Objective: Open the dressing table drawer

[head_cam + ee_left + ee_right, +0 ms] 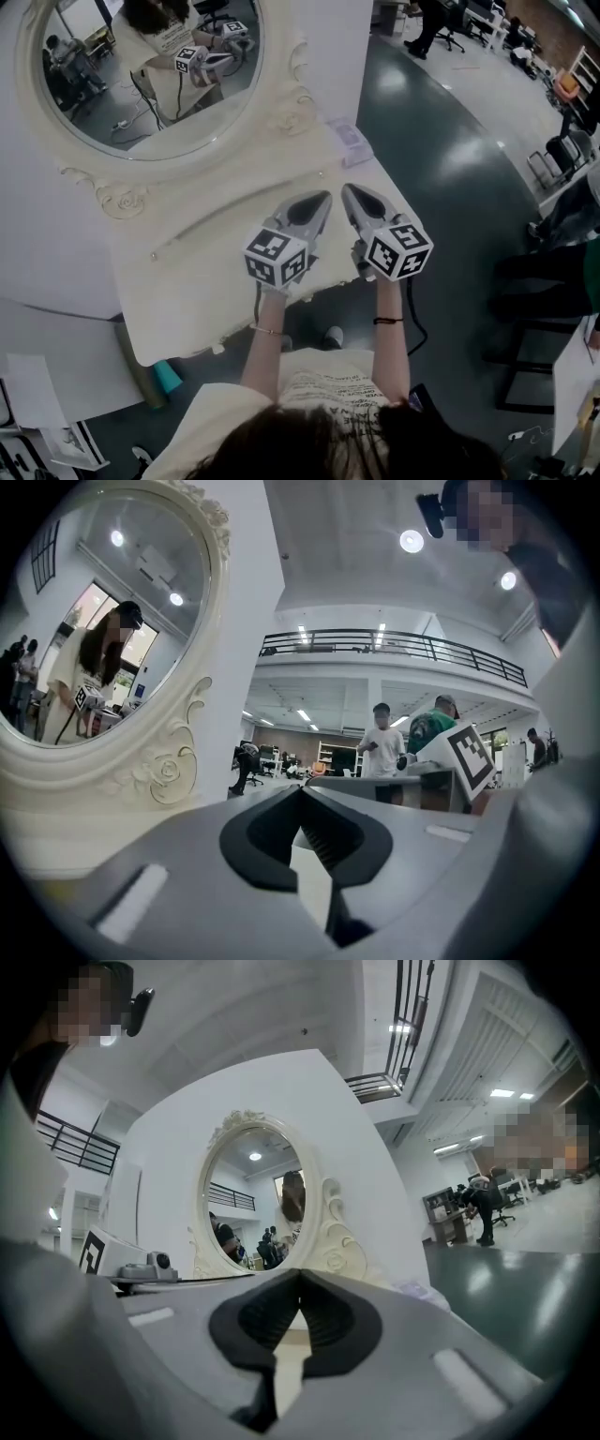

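Observation:
The cream dressing table [202,258] stands against a white wall, with an oval carved mirror [141,66] at its back. No drawer front shows in any view; it lies hidden under the tabletop's front edge. Both grippers hover side by side over the right part of the tabletop, pointing toward the wall. My left gripper [323,199] is shut with nothing between its jaws, and its tips [301,789] meet. My right gripper [349,192] is shut and empty as well [300,1272]. The mirror [253,1194] stands ahead and left of the right gripper.
A small pale box [349,139] lies on the table's back right corner. A glossy green floor [450,169] spreads to the right, with a black stool [530,375] nearby. Papers [37,412] lie at the lower left. People [380,747] stand farther off in the room.

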Motion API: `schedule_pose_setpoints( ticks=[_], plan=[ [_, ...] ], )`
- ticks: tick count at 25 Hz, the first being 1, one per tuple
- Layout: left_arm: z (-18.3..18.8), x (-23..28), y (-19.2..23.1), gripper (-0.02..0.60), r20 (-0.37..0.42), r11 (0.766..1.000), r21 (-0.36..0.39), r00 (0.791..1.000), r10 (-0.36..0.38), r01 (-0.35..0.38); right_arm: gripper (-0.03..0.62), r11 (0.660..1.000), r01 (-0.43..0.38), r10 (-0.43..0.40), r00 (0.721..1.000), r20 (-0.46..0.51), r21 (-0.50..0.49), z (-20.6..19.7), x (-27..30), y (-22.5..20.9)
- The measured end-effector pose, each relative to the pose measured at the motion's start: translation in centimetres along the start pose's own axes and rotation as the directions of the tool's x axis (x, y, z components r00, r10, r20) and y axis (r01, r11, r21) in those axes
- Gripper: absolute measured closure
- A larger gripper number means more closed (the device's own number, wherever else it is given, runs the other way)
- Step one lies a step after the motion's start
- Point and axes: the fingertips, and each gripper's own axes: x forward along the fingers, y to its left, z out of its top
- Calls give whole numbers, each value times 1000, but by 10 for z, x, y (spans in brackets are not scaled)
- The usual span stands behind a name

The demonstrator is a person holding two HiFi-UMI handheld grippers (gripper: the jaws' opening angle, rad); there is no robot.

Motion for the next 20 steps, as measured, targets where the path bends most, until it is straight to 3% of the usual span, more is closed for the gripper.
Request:
schedule_pose_setpoints(
  ticks=[10, 20],
  plan=[
    [-19, 7, 2, 583, -18, 993, -36, 993, 113, -114, 591, 998, -65, 65, 996, -59, 16, -18, 1, -20],
    [-37, 10, 27, 583, -63, 986, -67, 987, 150, -154, 591, 996, -85, 89, 989, -122, 40, -41, 25, -25]
  ],
)
